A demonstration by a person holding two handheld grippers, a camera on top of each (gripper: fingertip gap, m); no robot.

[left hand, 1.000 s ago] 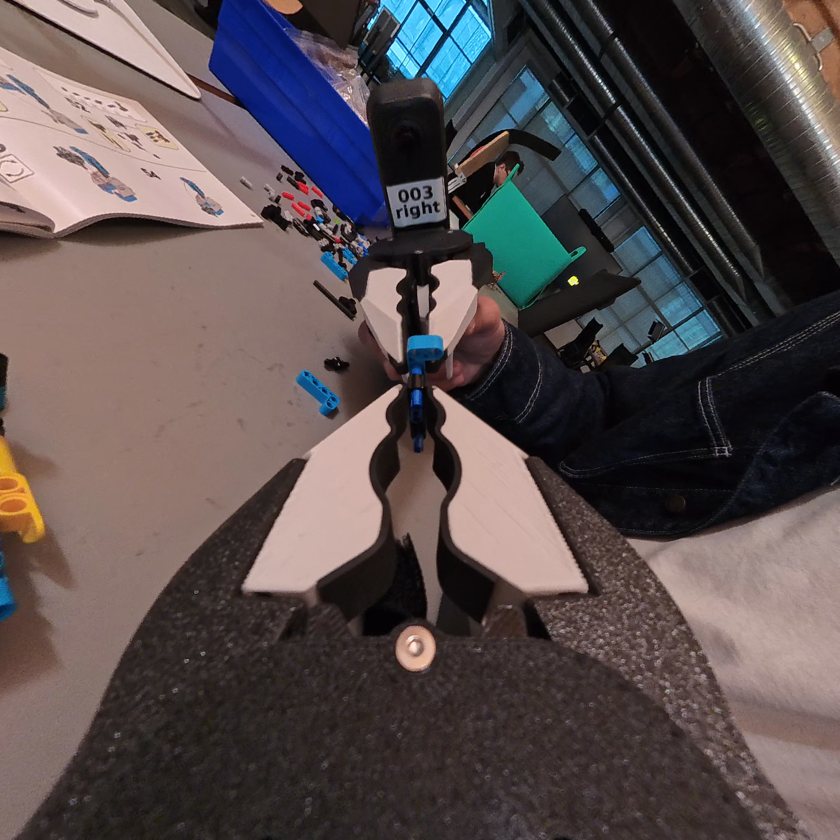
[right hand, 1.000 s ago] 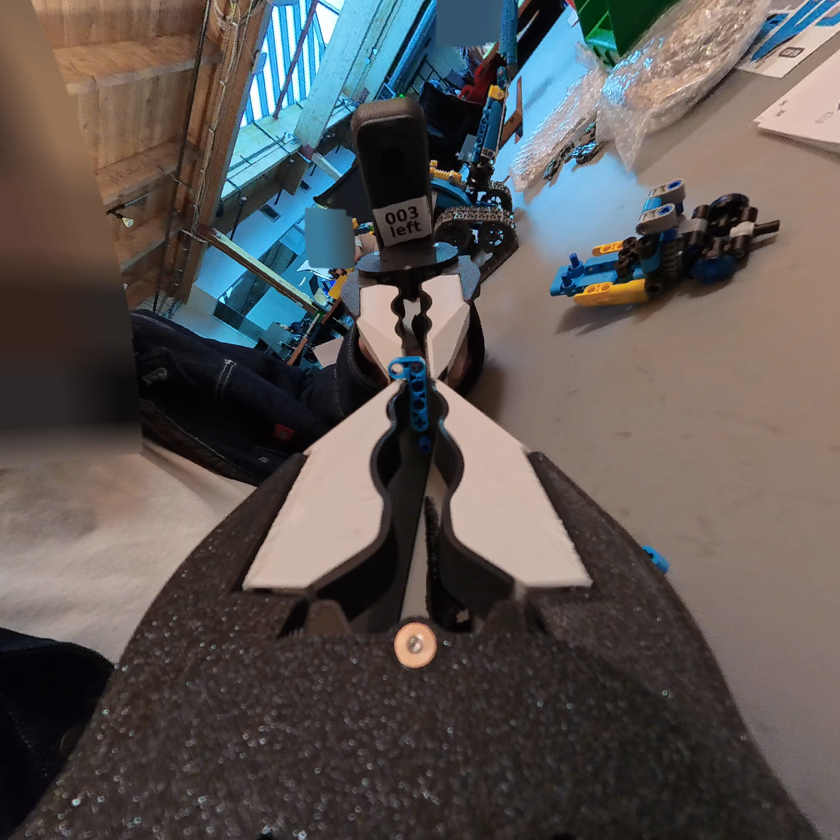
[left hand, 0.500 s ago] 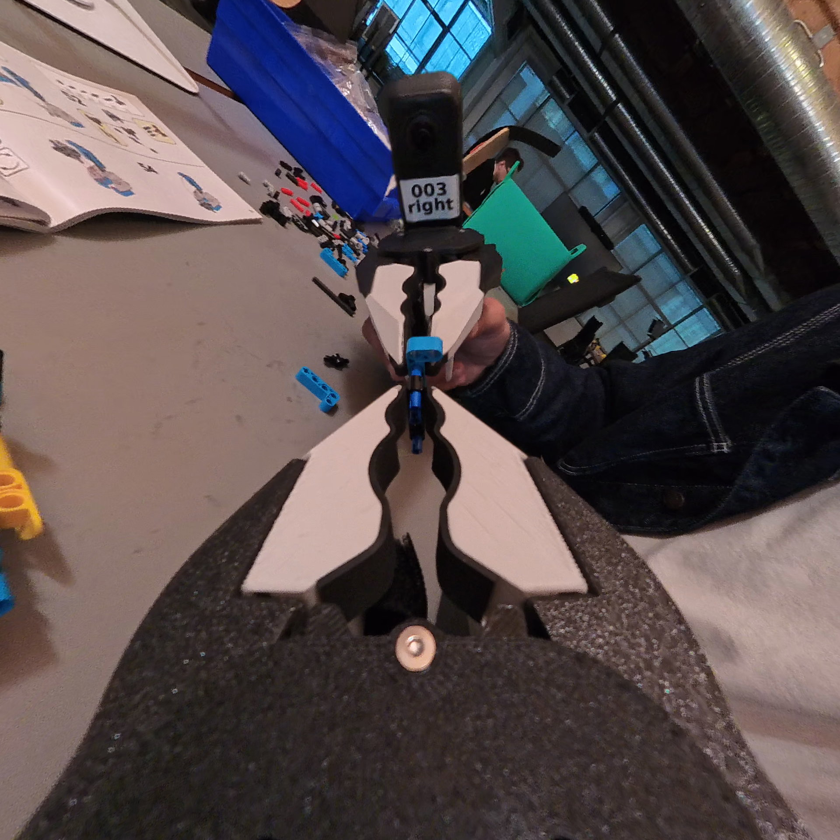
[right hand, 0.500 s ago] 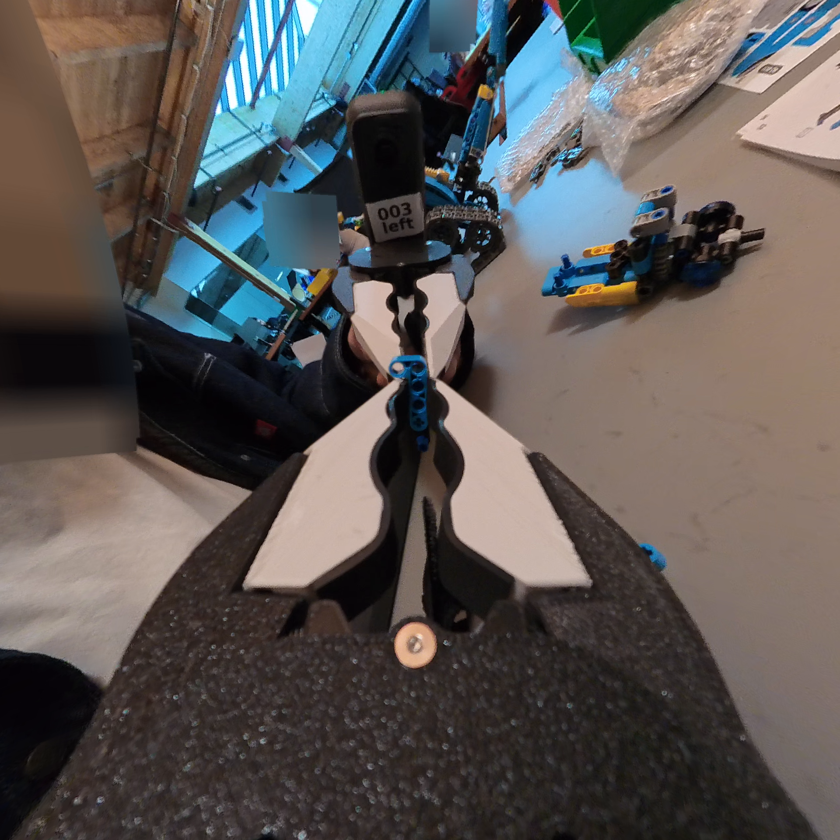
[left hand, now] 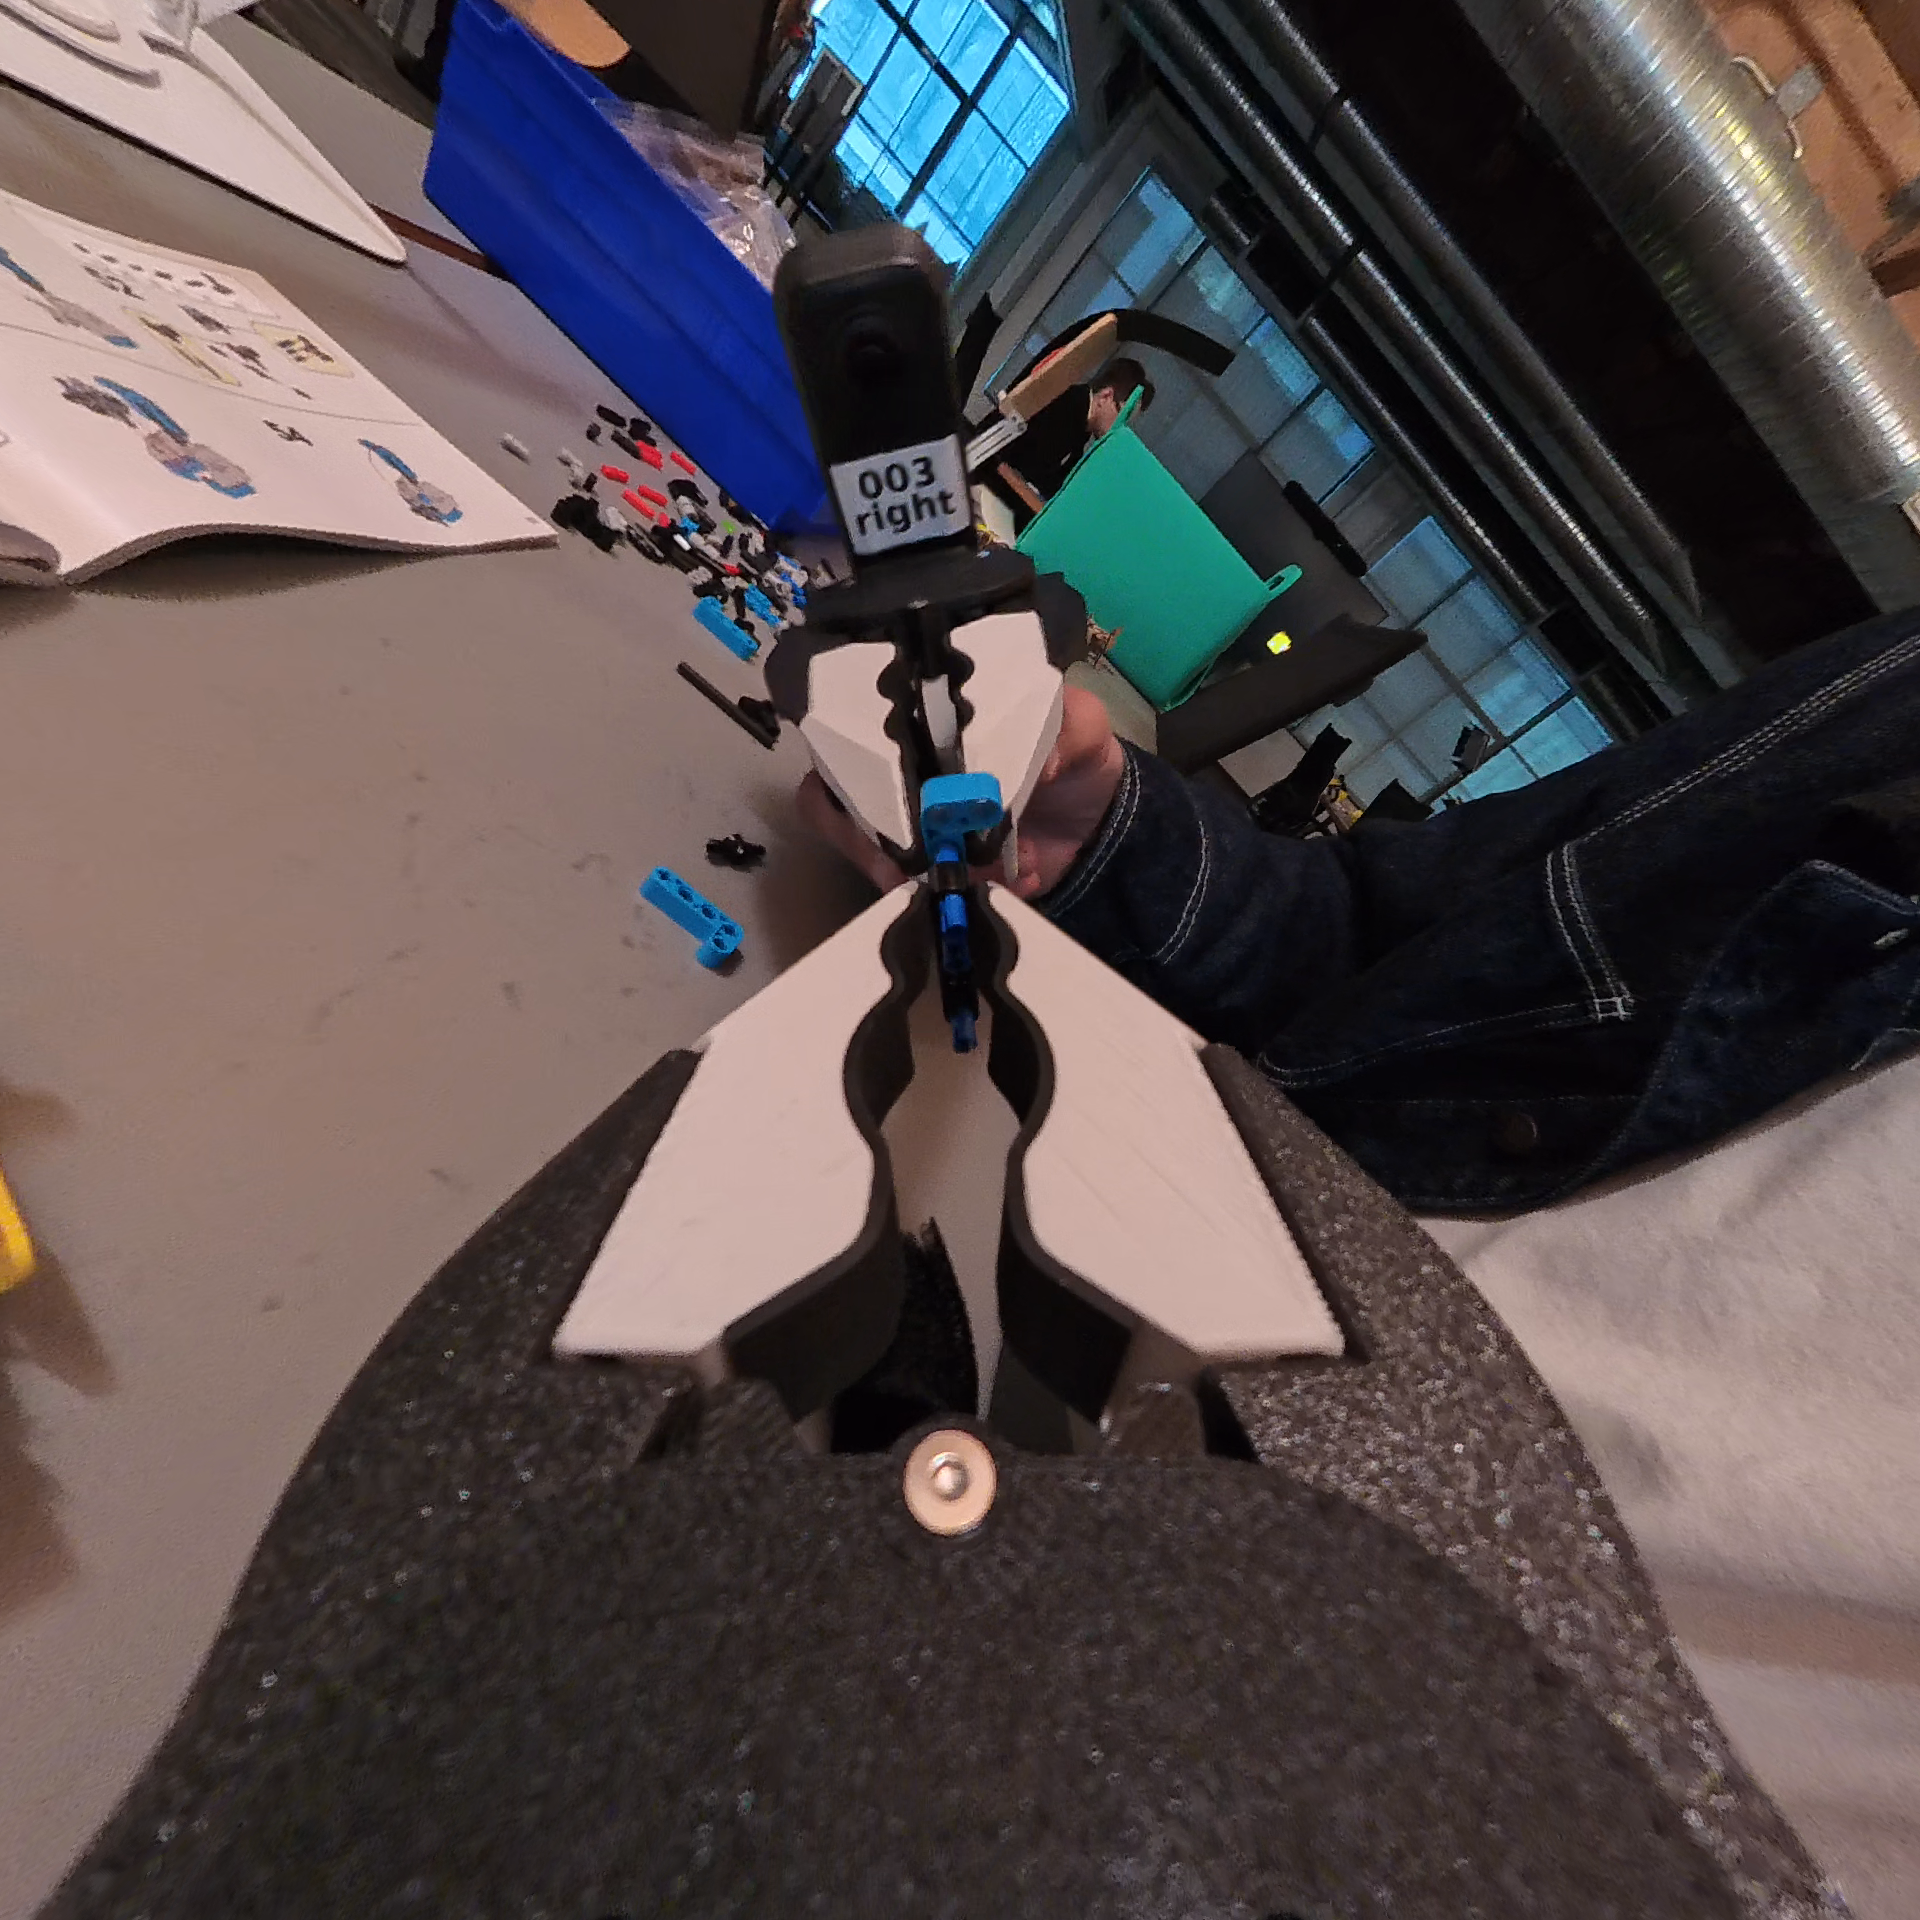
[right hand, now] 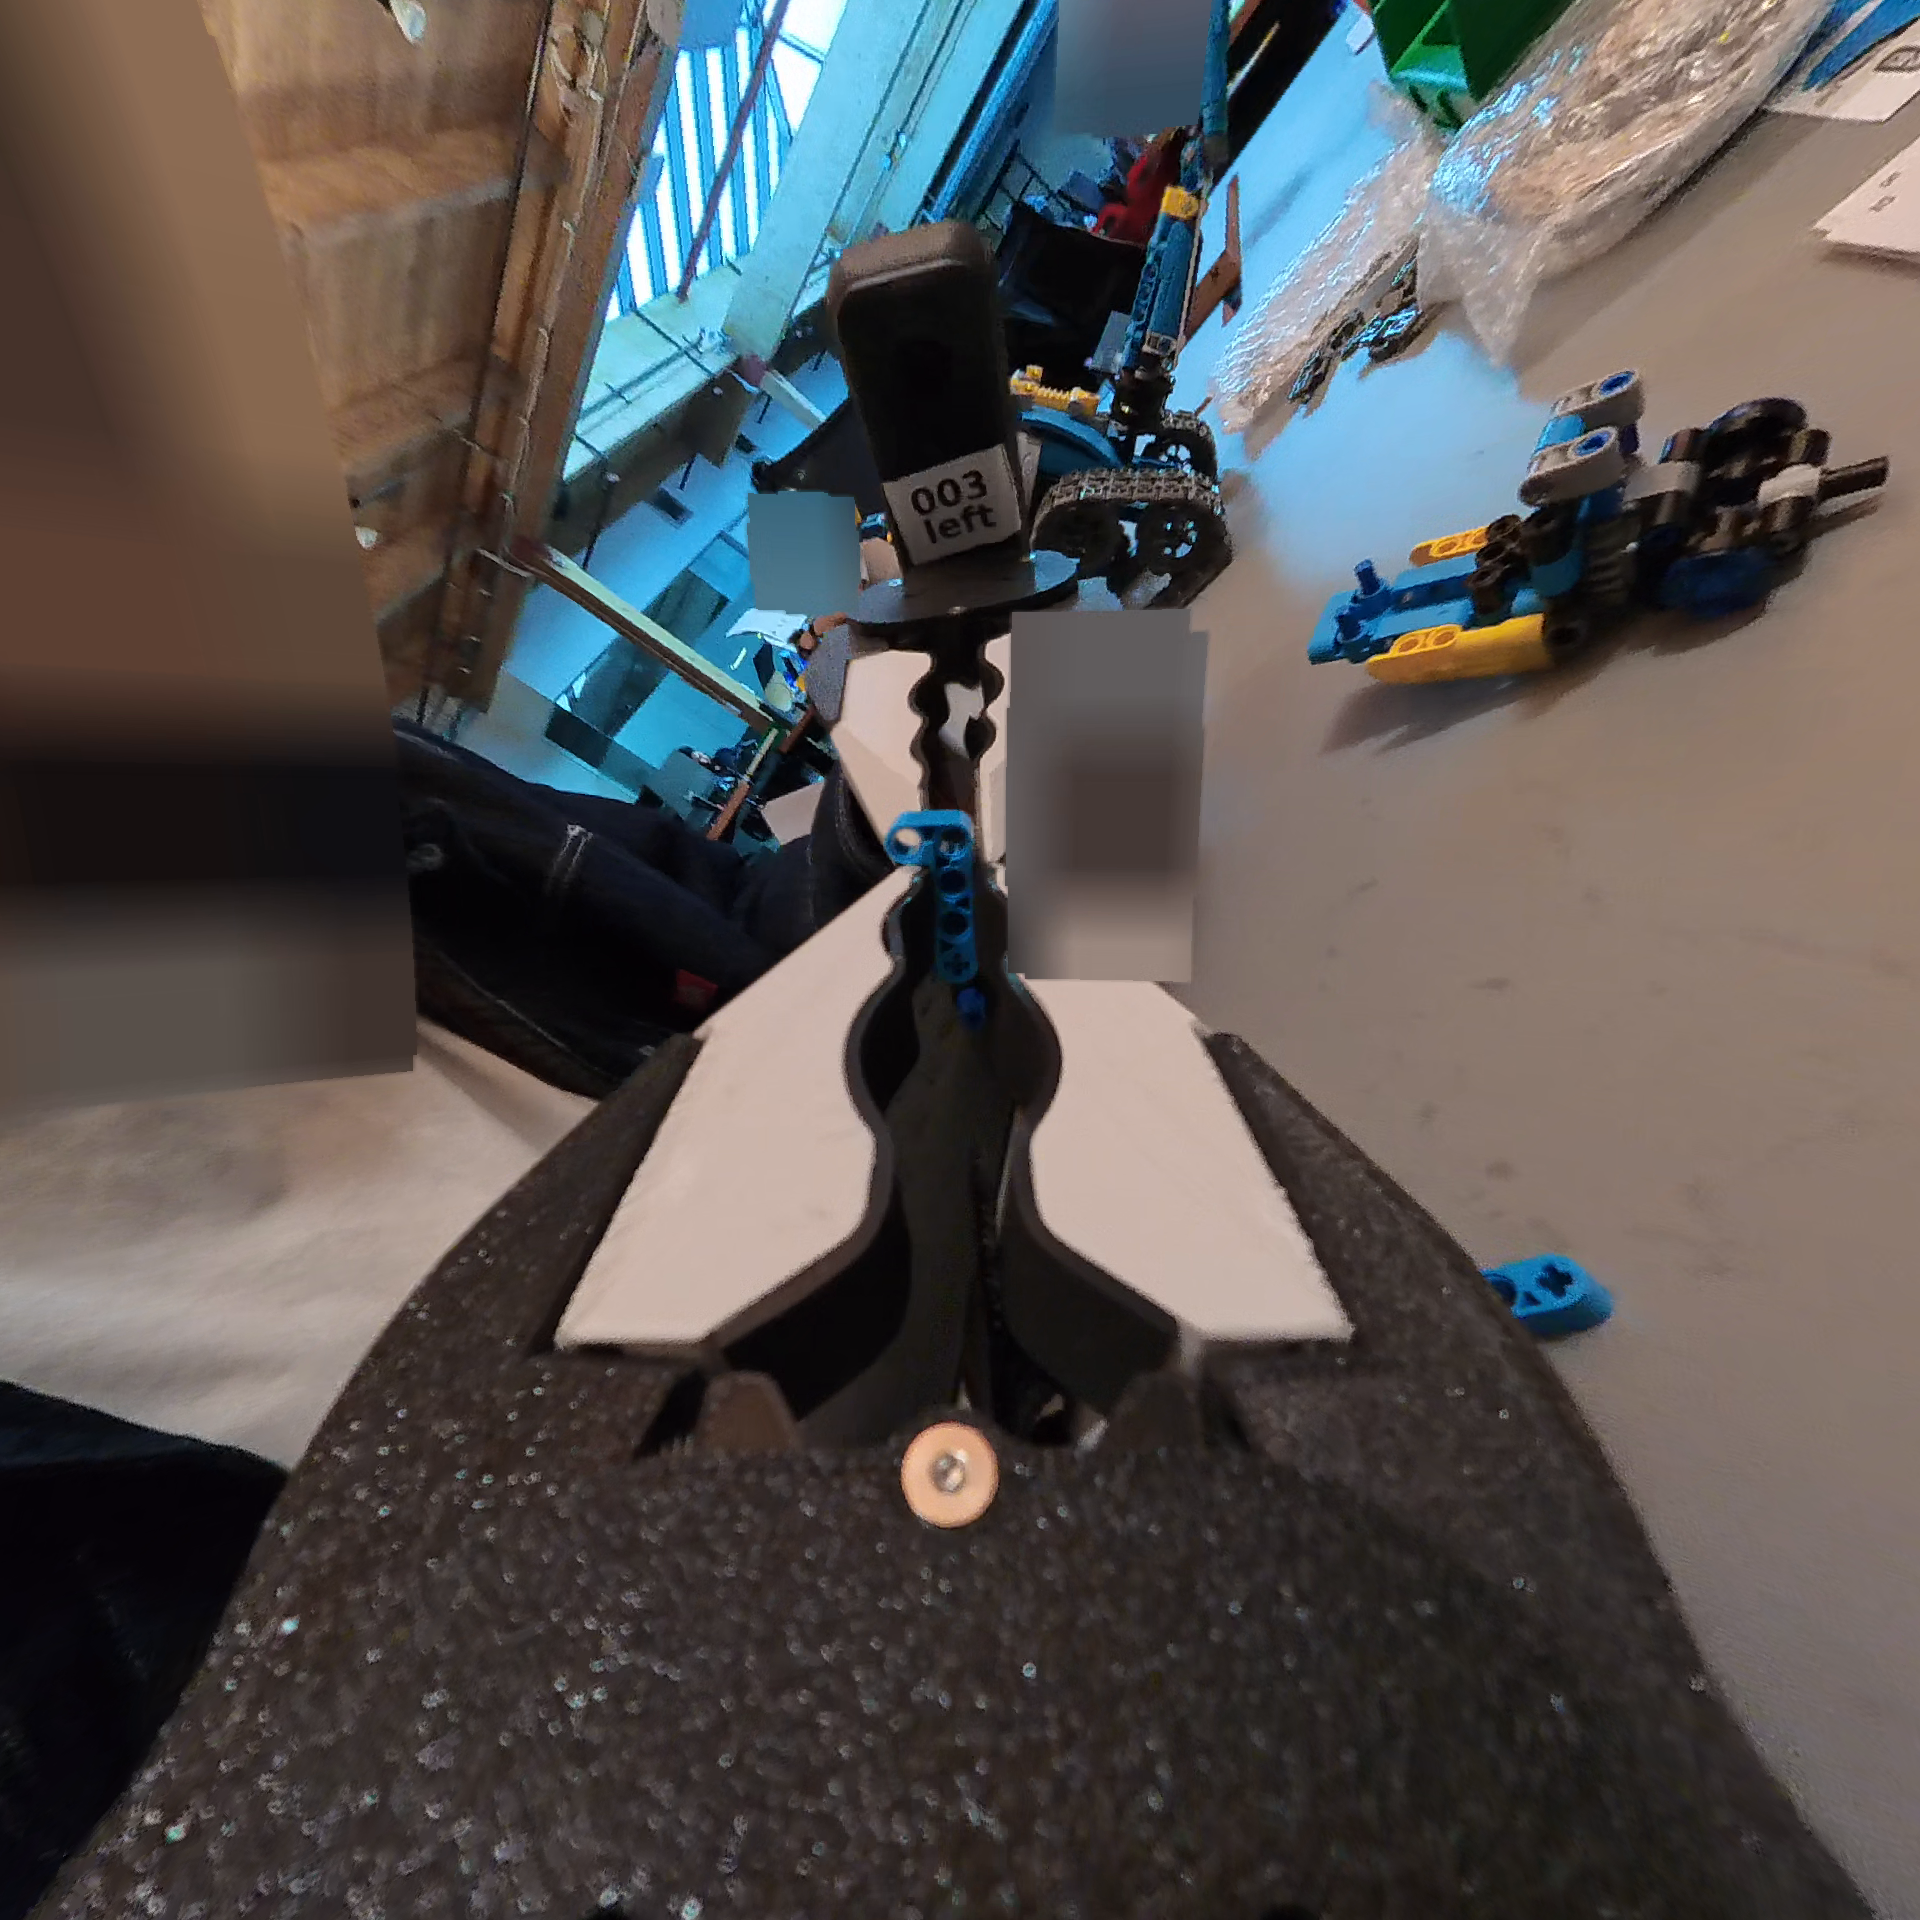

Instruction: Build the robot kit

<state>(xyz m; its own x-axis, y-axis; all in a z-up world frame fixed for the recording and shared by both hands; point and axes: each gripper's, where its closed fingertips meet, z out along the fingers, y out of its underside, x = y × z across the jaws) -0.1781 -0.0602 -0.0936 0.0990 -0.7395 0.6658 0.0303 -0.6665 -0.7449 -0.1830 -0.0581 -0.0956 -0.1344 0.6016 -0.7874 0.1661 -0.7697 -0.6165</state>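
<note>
Left wrist view: left gripper (left hand: 951,935) pinches a blue pin (left hand: 953,971); right gripper (right hand: 951,914) clamps a blue beam (right hand: 951,904), above a grey tabletop (left hand: 312,831) before tall windows (left hand: 935,114).

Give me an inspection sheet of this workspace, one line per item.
Surface: grey table, scuffed.
Job's things: left gripper shut on a blue pin piece; right gripper shut on a blue holed beam; the two grippers meet tip to tip.
Clutter: open instruction booklet, scattered small parts, loose blue beam, blue bin, blue and yellow part-built model, tracked model, plastic bags, small blue piece.
Grippers: both shut, each held in a hand in a dark denim sleeve.
Cables: nothing seen.
Surroundings: large windows, metal duct, green bin.
</note>
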